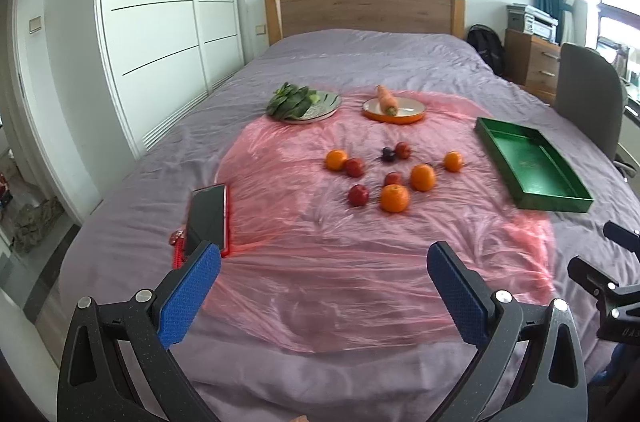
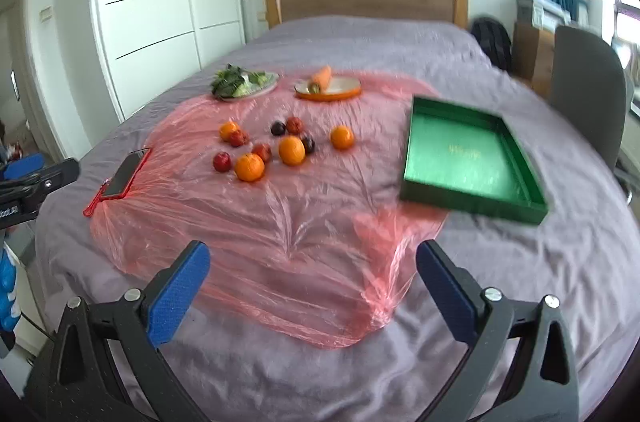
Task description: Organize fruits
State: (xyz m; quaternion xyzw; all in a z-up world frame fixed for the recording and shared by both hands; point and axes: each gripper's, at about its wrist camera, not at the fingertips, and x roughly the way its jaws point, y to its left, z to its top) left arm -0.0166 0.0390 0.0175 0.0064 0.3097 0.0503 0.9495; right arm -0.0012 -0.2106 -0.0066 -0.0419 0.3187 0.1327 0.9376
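Fruits (image 1: 394,197) lie loose mid-sheet on the bed (image 1: 360,54), green tray (image 2: 472,152) empty at its right edge to receive them. Both my left tongs (image 1: 323,276) and right tongs (image 2: 313,272) gape wide, holding nothing.

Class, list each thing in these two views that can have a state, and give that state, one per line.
Left gripper: open, holding nothing.
Right gripper: open, holding nothing.
Green rectangular tray: empty.
Orange-rimmed plate: holds a carrot.
Grey round plate: holds leafy greens.
Red-cased phone: screen dark.
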